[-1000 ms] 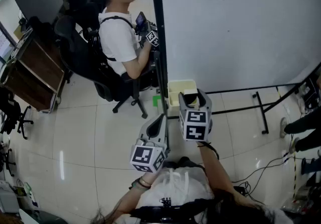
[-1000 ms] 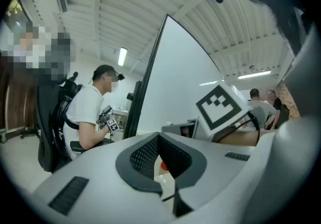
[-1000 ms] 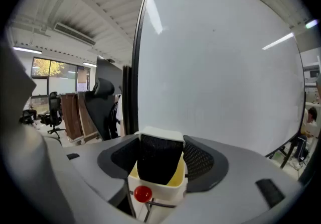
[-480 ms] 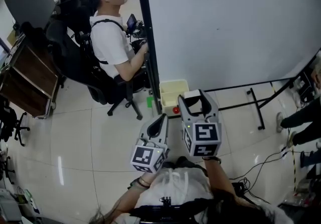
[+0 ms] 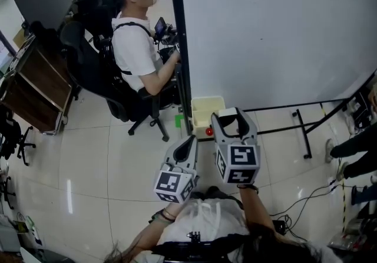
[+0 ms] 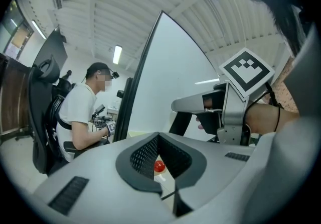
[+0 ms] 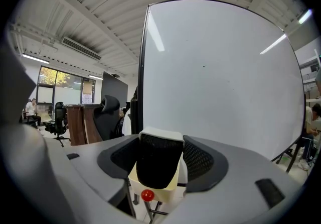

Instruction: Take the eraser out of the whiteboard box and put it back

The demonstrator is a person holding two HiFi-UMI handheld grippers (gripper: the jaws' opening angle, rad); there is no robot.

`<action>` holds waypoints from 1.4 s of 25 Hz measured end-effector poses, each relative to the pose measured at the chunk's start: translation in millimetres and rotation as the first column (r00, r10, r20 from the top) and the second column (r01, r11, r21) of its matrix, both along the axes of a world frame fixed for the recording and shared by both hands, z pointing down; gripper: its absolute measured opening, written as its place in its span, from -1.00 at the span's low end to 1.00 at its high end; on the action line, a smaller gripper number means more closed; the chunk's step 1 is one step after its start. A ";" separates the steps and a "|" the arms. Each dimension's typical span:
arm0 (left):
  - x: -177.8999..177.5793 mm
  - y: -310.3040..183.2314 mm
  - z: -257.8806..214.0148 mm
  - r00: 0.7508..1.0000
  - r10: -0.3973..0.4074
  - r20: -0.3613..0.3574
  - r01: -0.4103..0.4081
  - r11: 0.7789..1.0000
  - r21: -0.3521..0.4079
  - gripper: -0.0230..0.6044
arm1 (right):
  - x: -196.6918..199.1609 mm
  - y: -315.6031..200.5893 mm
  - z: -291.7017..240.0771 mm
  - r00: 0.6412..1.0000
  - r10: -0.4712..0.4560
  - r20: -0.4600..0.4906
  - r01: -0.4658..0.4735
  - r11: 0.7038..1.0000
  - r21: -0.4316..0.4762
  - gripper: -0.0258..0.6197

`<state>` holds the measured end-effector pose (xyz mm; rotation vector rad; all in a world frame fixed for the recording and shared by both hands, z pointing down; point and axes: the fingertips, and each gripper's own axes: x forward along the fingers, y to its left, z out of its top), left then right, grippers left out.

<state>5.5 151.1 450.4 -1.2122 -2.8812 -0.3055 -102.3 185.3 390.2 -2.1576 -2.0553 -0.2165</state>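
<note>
Between the fingers (image 7: pixel 201 161) of the right gripper (image 7: pixel 160 142) sits the eraser (image 7: pixel 156 165), clamped, with the box (image 7: pixel 163 191) at its 6 o'clock; the left gripper (image 6: pixel 159 140) is closed.

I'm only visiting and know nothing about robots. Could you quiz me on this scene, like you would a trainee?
1. True or false: the right tongs are gripping the eraser.
2. What colour is the box in front of the person? A) red B) pale yellow C) blue
3. In one word: what do the left tongs hold?

Key: 1 true; 2 B; 3 nothing, they are closed and empty.
</note>
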 end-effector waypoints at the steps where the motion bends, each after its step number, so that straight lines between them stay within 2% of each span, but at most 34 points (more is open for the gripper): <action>1: 1.2 0.5 1.0 1.000 -0.002 0.000 0.002 1.000 0.004 -0.97 | -0.6 1.9 -0.7 1.000 0.002 0.000 -0.002 1.000 -0.008 -0.05; 6: 7.6 3.4 3.6 1.000 -0.021 0.002 0.021 1.000 0.017 -0.97 | -1.7 32.5 -17.4 1.000 0.017 0.019 -0.016 0.996 -0.083 -0.05; 9: 9.1 4.1 4.1 1.000 -0.029 0.007 0.029 0.999 0.022 -0.97 | -0.5 59.8 -11.5 0.998 0.034 0.047 -0.030 0.996 -0.086 -0.04; 12: 14.4 4.9 4.3 0.999 -0.047 0.009 0.047 0.999 0.027 -0.97 | 7.0 79.9 8.8 0.996 0.042 0.074 -0.039 0.998 -0.041 -0.04; 16: 21.9 6.6 6.8 0.997 -0.072 0.006 0.072 0.997 0.037 -0.97 | 6.8 93.1 67.2 0.986 0.047 0.162 -0.062 0.994 0.090 -0.01; 18: 23.9 6.5 8.6 0.997 -0.077 0.004 0.076 0.996 0.046 -0.97 | 8.5 95.1 90.3 0.986 0.024 0.166 -0.048 0.989 0.143 0.02; 20: 25.6 6.4 9.3 0.997 -0.082 0.004 0.081 0.995 0.051 -0.97 | 11.0 94.2 94.9 0.990 0.008 0.139 -0.030 0.987 0.157 0.12; 22: 24.6 6.1 8.7 0.997 -0.082 0.007 0.081 0.995 0.051 -0.97 | 9.0 87.7 77.6 0.995 0.018 0.099 -0.030 0.992 0.126 0.13; 26: 19.1 3.5 7.2 0.998 -0.070 0.011 0.069 0.996 0.050 -0.97 | 1.6 53.2 35.5 1.000 0.009 -0.010 -0.009 1.000 0.019 0.00; 30: 8.3 2.3 6.9 0.999 -0.043 0.012 0.043 0.998 0.051 -0.97 | 2.1 12.3 32.3 0.993 -0.010 -0.115 0.015 0.999 0.041 -0.02; 34: -6.5 -1.4 6.0 1.000 -0.008 0.016 0.007 0.999 0.047 -0.97 | -2.6 -16.0 46.6 0.990 0.022 -0.136 -0.013 0.998 0.065 -0.21; 35: -9.9 -2.3 5.9 1.000 0.000 0.018 -0.001 0.999 0.047 -0.97 | -3.7 -21.5 48.5 0.987 0.033 -0.159 -0.024 0.998 0.062 -0.42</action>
